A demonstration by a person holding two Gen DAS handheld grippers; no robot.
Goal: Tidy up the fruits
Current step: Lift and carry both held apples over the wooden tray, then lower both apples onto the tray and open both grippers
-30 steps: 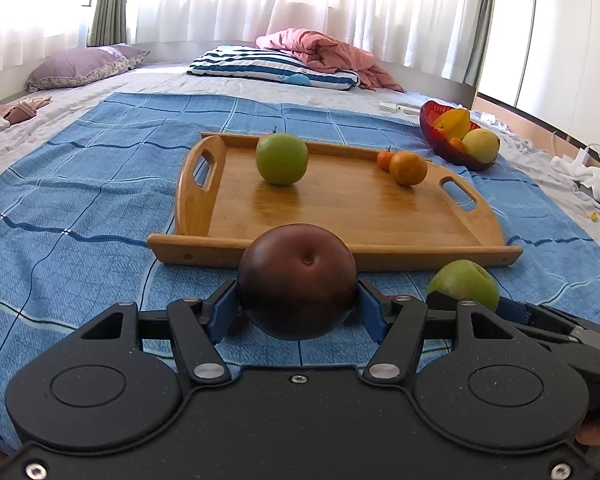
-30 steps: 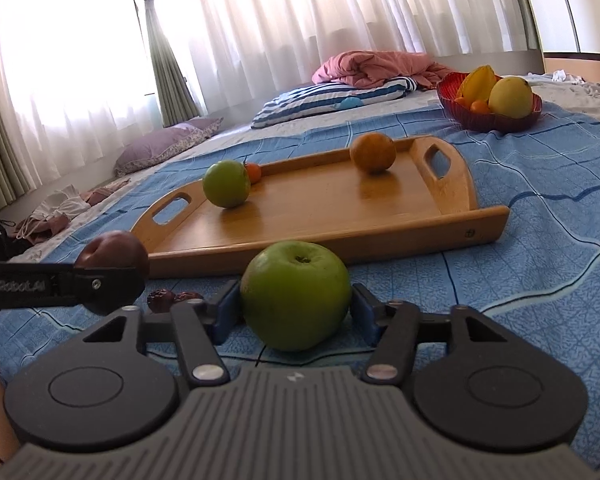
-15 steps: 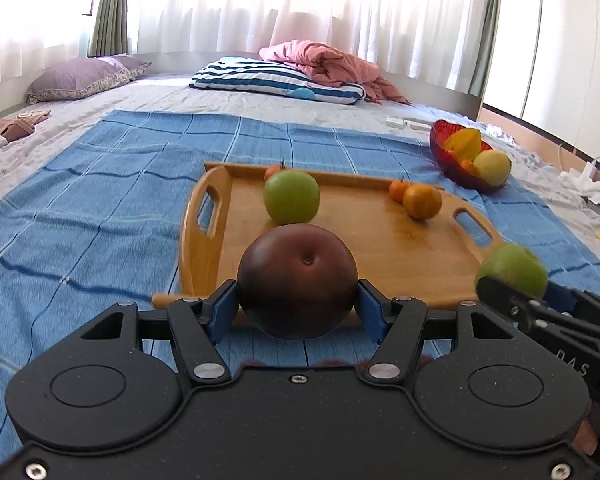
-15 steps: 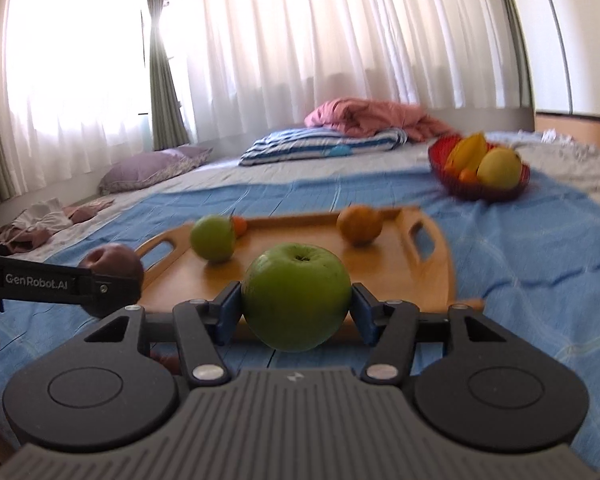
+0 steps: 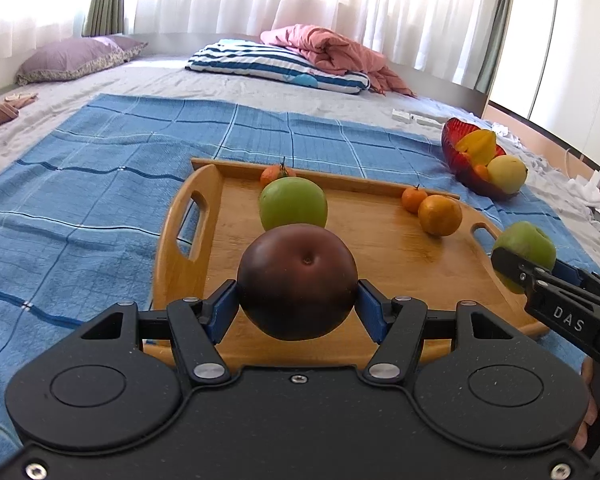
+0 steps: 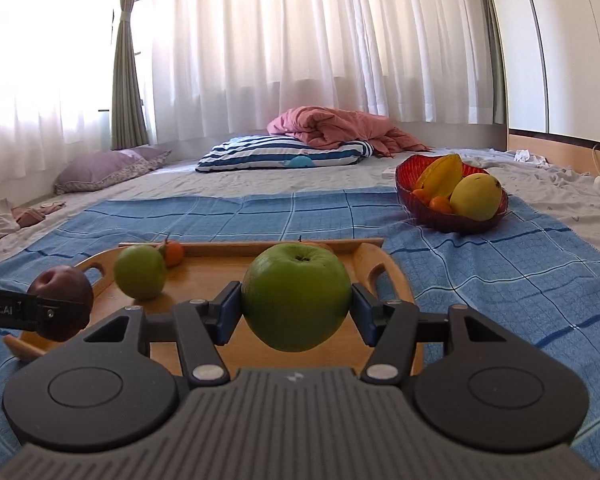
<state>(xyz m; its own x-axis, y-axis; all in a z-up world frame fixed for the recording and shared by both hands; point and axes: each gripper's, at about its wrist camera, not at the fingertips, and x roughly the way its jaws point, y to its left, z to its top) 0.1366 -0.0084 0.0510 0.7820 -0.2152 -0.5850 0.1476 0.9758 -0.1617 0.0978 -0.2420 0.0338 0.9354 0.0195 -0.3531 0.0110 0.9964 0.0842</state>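
Two fruits are held in the air above the near part of the wooden tray (image 5: pixel 384 264).

A dark red apple (image 5: pixel 297 281) is pinched between the blue pads of the left gripper (image 5: pixel 297 312); a green apple (image 6: pixel 296 295) is clamped likewise in the right gripper (image 6: pixel 296 314). Ahead of the left gripper, a second green apple (image 5: pixel 293 205) and oranges (image 5: pixel 439 215) lie on the tray; a red fruit bowl (image 6: pixel 452 216) sits beyond, to the right.
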